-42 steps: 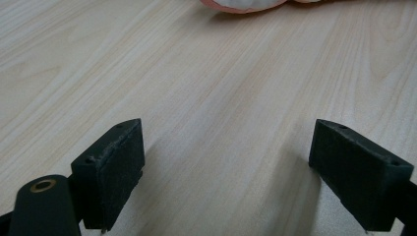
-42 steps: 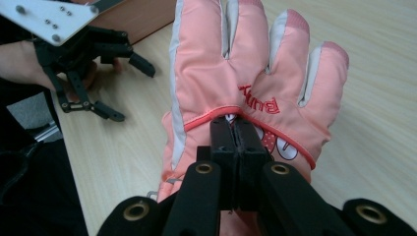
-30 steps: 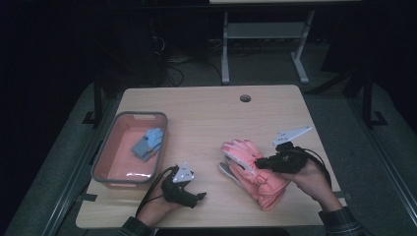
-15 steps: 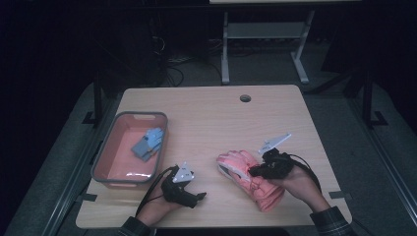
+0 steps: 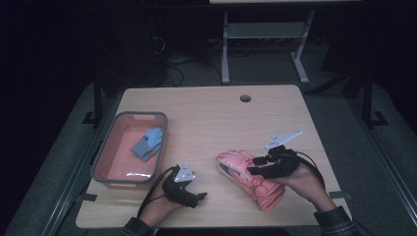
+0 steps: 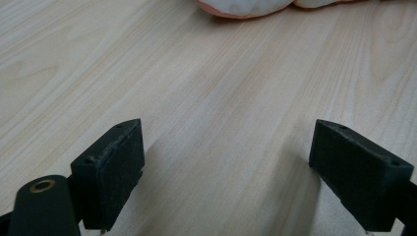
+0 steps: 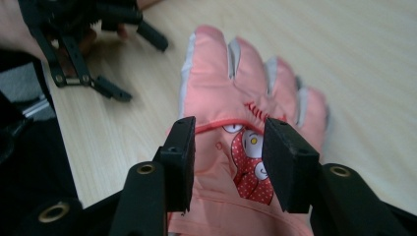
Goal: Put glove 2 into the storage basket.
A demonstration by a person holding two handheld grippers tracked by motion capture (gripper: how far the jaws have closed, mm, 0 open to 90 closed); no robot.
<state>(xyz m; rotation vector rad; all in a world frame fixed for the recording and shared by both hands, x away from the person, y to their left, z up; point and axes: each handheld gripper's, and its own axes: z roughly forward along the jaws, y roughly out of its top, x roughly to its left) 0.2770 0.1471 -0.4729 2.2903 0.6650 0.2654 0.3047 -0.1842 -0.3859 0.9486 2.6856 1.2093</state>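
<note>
A pink padded glove [image 5: 263,189] with a cartoon patch lies palm down on the wooden table [image 5: 216,118], front right. My right gripper [image 5: 252,166] is low over its back. In the right gripper view the glove [image 7: 231,73] points its fingers away, and my right gripper [image 7: 228,128] has its jaws narrowed to either side of the patch, with the fabric between them lying flat. My left gripper [image 5: 200,196] rests near the front edge, left of the glove. Its jaws [image 6: 228,132] stand wide open over bare wood, with the glove's edge [image 6: 241,6] beyond.
A grey-rimmed pink tray [image 5: 114,183] sits at the front left and holds a blue glove [image 5: 147,142]. A round cable hole [image 5: 245,98] is near the table's far edge. The left gripper [image 7: 98,39] shows at the upper left of the right gripper view.
My right gripper has moved left and down from the glove's right side onto its back. The left gripper has stayed put.
</note>
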